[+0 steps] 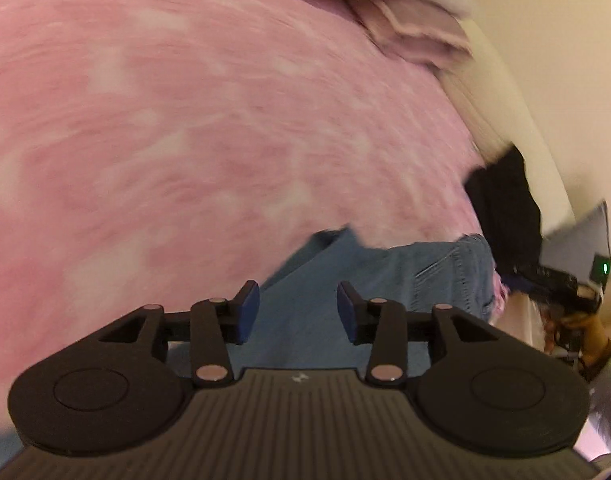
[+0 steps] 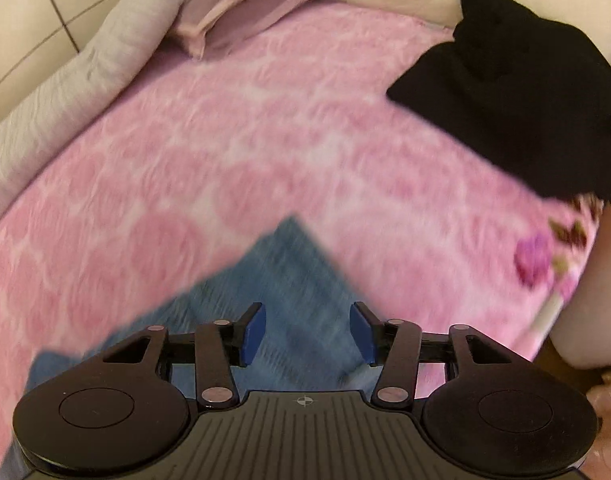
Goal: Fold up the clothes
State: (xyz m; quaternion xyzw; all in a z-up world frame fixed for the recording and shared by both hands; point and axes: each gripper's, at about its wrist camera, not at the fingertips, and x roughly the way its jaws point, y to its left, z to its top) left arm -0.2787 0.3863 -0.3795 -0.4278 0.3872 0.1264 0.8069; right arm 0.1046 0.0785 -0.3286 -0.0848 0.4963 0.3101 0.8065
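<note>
Across almost all of both views lies the big fluffy pink blanket [image 1: 225, 120], soft and patterned. Along the top of the frame sit a long grey rolled quilt [image 2: 65, 80] and a flat pale pink pillow [image 2: 241, 12]. At the upper right of the right wrist view rests a crumpled black cloth garment [image 2: 525, 92], well apart from the jeans.

The blue denim jeans [image 1: 325, 280] lie on the blanket at the bottom middle of each view, with a pocket and stitching seen at the lower right of the left wrist view. A corner of them points toward the middle of the frame in the right wrist view.

The left gripper [image 1: 298, 310] has its jaws apart with nothing between them, only denim below. The right gripper [image 2: 308, 332] is wide too and holds nothing.

It looks like a fold of the jeans is between grabs. Next, each gripper likely needs to find an edge, pinch it, and lift together. The 2 views are blurry.
</note>
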